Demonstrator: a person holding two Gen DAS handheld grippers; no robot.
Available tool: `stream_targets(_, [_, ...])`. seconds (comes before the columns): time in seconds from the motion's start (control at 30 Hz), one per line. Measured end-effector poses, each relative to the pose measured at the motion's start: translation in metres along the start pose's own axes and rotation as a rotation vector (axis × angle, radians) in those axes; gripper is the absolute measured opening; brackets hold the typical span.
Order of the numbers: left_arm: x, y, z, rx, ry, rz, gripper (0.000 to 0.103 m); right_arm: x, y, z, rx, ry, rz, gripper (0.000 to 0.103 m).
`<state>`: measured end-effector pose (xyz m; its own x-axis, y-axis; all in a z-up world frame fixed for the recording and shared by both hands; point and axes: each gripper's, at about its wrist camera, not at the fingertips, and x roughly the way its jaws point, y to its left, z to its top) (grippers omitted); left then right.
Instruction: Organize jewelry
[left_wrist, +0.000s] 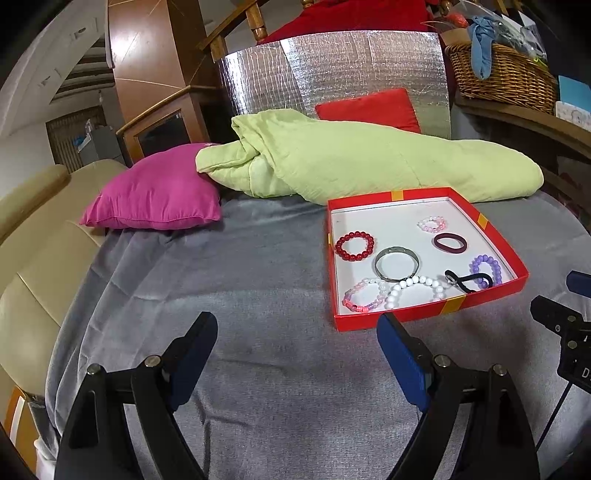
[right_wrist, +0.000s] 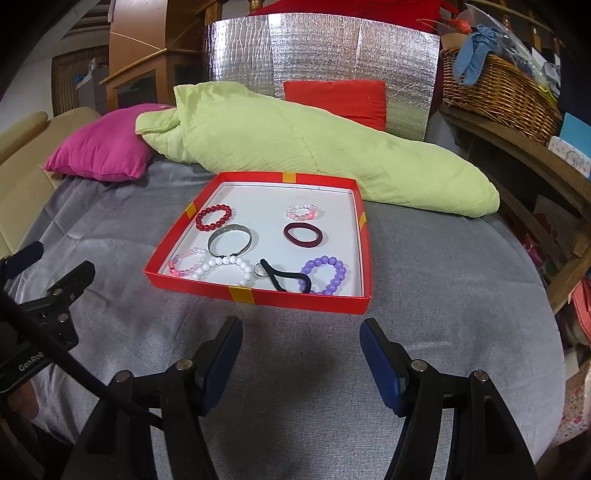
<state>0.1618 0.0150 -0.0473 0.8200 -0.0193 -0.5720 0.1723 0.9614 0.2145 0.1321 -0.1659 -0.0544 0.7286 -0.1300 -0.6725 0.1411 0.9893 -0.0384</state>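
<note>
A shallow red box (left_wrist: 424, 312) (right_wrist: 295, 297) with a white floor lies on the grey bedspread. It holds a red bead bracelet (left_wrist: 354, 246) (right_wrist: 214, 217), a metal bangle (left_wrist: 397, 263) (right_wrist: 229, 240), a white bead bracelet (left_wrist: 415, 288) (right_wrist: 225, 265), a pink bead bracelet (left_wrist: 364, 295) (right_wrist: 184, 264), a purple bead bracelet (left_wrist: 487, 269) (right_wrist: 325, 275), a black hair tie (left_wrist: 467, 280) (right_wrist: 284, 278), a maroon band (left_wrist: 450, 243) (right_wrist: 304, 234) and a small pink bracelet (left_wrist: 432, 223) (right_wrist: 302, 211). My left gripper (left_wrist: 297, 341) is open, empty, near the box's front left corner. My right gripper (right_wrist: 301, 350) is open, empty, before the box.
A lime green quilt (left_wrist: 351, 158) (right_wrist: 314, 147), a magenta pillow (left_wrist: 155, 192) (right_wrist: 103, 151) and a red cushion (left_wrist: 369, 109) (right_wrist: 336, 98) lie behind the box. A wicker basket (left_wrist: 498, 74) (right_wrist: 495, 85) sits on a wooden shelf at right. A beige sofa (left_wrist: 33, 236) borders the left.
</note>
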Motion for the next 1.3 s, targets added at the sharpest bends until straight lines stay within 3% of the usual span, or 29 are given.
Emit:
stream_targets(0.87, [0.001, -0.002, -0.002, 0.012, 0.002, -0.013, 0.089, 0.006, -0.015, -0.001, 0.017, -0.002, -0.024, 0.070])
stream_targets(1.03, [0.045, 0.015, -0.016, -0.100, 0.183, -0.113, 0.089, 0.023, -0.055, -0.002, 0.093, -0.016, -0.091, 0.070])
stream_targets(1.17, [0.079, 0.035, -0.035, -0.182, 0.276, -0.013, 0.089, 0.052, -0.117, -0.003, 0.242, 0.005, -0.195, 0.071])
stream_targets(1.3, [0.090, 0.051, -0.037, -0.229, 0.291, 0.073, 0.089, 0.059, -0.154, -0.006, 0.343, 0.026, -0.245, 0.071])
